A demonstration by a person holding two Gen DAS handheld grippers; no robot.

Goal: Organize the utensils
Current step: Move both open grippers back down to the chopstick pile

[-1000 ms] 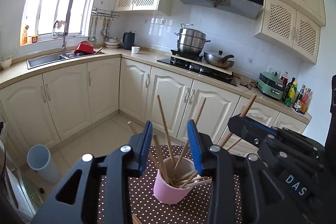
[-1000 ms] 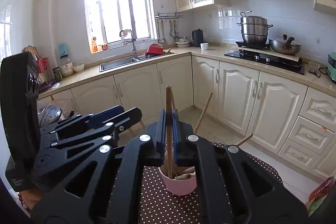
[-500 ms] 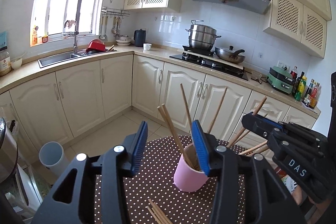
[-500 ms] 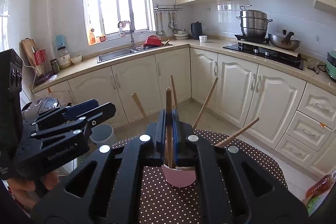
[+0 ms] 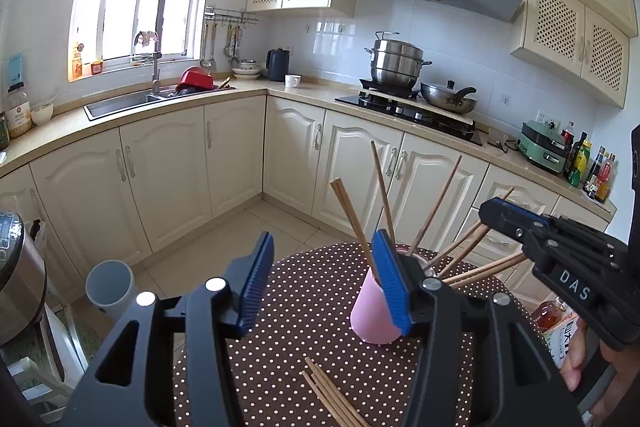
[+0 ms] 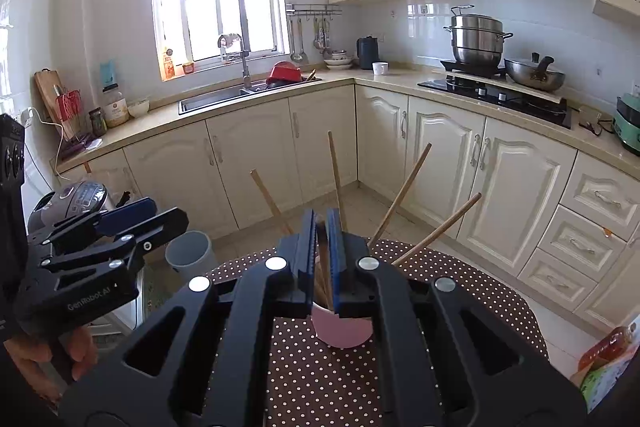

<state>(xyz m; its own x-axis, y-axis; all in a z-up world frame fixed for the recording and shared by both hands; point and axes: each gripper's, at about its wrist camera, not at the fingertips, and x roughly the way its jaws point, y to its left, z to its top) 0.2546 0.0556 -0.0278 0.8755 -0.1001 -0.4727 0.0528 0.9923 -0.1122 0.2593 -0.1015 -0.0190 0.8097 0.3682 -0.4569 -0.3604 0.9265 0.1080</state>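
1. Cream-cabinet kitchen behind, and up front a round table under a brown white-dotted tablecloth (image 5: 304, 311) — that is your work surface.
2. Your target, the small pink plastic cup (image 5: 370, 315), stands upright near the middle of the cloth, with wooden chopsticks fanning out of it.
3. Right gripper (image 6: 322, 231): jaws nearly together, clamped on one upright wooden chopstick (image 6: 325, 267) directly over the cup mouth. Its lower end is hidden behind the jaws, so you cannot tell whether it has reached the bottom.
4. To do this step well, keep that stick vertical, lower it until it sits inside the rim, then part the jaws — do not drag sideways, as the light cup looks easy to tip.
5. Left gripper (image 5: 324, 279): jaws apart, have just been opening, nothing between the pads. The right-hand pad sits in front of the cup's near side in this view; contact cannot be told.
6. Steer the left gripper to the loose wooden chopsticks (image 5: 328, 395) lying on the cloth in front of the cup, at the bottom of the left view. Pick one at a time, near its middle.
7. Counts: one cup; six or so chopsticks leaning in it, bunched ones hard to separate; about four loose ones, partly cut off by the frame; one held; two grippers.
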